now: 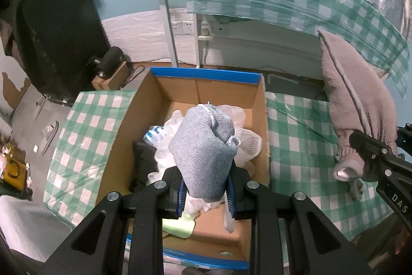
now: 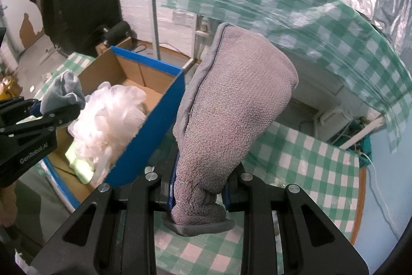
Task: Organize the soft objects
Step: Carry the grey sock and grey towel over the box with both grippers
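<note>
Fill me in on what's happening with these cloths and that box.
A person is sorting soft things with a handheld gripper in each hand. The left gripper is shut on a rolled blue-grey cloth, held over the open cardboard box. The box already holds a white mesh puff, a black item and a pale green piece. The right gripper is shut on a grey-brown towel, held beside the box, above the green checked tablecloth.

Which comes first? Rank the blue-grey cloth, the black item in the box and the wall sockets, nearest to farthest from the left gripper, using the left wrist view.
1. Blue-grey cloth: clamped in the left gripper.
2. Black item: just left, inside the cardboard box.
3. Wall sockets: far back, under the table.
</note>
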`<state>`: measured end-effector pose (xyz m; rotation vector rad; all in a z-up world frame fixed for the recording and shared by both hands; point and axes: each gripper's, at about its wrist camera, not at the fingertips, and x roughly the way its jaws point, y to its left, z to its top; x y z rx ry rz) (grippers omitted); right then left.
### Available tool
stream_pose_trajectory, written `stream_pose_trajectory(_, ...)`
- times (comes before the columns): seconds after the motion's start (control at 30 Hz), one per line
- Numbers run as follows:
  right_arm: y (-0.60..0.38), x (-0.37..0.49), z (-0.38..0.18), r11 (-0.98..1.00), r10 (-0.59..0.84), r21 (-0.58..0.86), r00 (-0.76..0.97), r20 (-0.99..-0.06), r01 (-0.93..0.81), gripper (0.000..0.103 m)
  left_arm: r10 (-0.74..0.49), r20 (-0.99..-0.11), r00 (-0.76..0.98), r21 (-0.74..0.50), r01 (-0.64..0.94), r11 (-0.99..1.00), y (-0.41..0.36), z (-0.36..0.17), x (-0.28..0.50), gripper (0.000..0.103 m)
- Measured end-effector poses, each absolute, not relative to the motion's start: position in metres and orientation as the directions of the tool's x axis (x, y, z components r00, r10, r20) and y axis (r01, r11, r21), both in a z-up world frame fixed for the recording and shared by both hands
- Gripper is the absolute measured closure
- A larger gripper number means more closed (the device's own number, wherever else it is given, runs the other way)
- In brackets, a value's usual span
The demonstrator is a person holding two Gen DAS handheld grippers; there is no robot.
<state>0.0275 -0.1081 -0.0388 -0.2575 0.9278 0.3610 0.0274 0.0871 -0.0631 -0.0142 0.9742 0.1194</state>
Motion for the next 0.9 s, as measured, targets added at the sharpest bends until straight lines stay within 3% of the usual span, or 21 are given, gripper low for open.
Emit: stream_pose_trajectory(0.9, 0.004, 0.041, -0.054, 0.788, 0.291, -0.046, 0.437, -0.851, -0.614, 0.078, 0.160, -0.863, 0.479, 0.048, -0.239, 0.970, 0.162, -0.093, 0.025, 0.078)
